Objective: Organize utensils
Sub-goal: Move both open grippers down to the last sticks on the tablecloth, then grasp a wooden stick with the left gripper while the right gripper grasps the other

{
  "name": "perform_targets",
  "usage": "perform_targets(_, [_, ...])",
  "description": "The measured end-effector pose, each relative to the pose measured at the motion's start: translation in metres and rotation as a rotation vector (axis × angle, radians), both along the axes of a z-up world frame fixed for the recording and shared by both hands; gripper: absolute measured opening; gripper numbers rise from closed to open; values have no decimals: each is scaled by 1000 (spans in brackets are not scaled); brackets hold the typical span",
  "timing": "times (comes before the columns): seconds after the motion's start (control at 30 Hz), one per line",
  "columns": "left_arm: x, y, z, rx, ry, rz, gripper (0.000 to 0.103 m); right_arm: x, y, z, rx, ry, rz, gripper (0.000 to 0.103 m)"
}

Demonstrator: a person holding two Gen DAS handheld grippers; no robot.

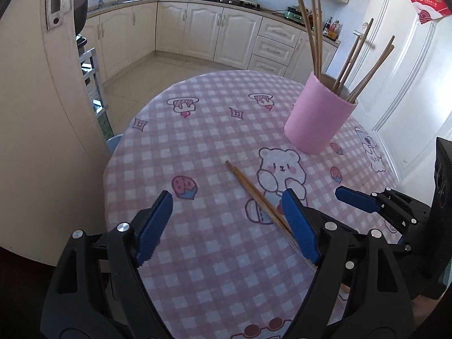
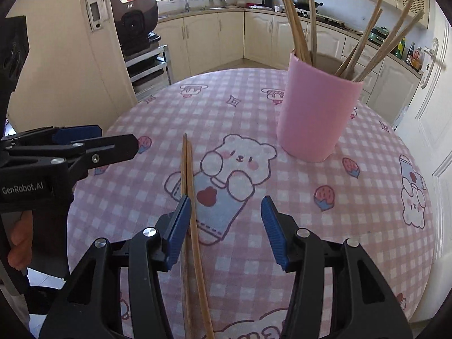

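Note:
A pair of wooden chopsticks (image 1: 254,192) (image 2: 188,175) lies side by side on the round table's pink checked cloth (image 1: 197,147) (image 2: 310,226). My left gripper (image 1: 227,197) stands open just above the cloth; the pair runs under its right finger, not between the pads. My right gripper (image 2: 226,199) is open too, with the chopsticks close along the inside of its left pad and not pressed. A pink cup (image 1: 316,121) (image 2: 313,118) stands upright beyond them and holds several chopsticks (image 1: 313,28) (image 2: 367,36). Each gripper shows at the other view's edge (image 1: 347,195) (image 2: 118,138).
The table edge curves close on the left, with a cream wall (image 1: 42,113) beside it. A rice cooker (image 2: 135,14) sits on a metal rack past the table. A white door (image 1: 409,90) is at the right. Kitchen cabinets (image 1: 209,28) line the far side. A hand (image 2: 19,243) holds the left gripper.

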State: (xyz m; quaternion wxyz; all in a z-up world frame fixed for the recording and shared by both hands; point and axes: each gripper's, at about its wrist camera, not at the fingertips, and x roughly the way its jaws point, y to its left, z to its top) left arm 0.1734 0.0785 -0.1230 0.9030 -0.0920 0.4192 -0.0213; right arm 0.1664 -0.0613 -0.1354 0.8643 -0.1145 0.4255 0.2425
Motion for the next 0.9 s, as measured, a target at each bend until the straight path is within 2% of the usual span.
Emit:
perform_targets(0.27, [2, 4, -19, -35, 52, 22, 78, -1, 6, -21, -58, 38, 23, 50])
perform_targets(0.4, [2, 2, -25, -42, 71, 22, 78, -3, 10, -25, -36, 45, 35, 54])
perform_targets(0.53, [1, -1, -29, -29, 78, 14, 78, 3, 13, -27, -29, 42, 37, 53])
perform_targets(0.77, [4, -3, -32, -42, 96, 21, 78, 18, -1, -24, -20, 51, 3, 15])
perform_targets(0.9, [8, -8, -34, -58, 107, 5, 78, 22, -18, -24, -2, 63, -33, 10])
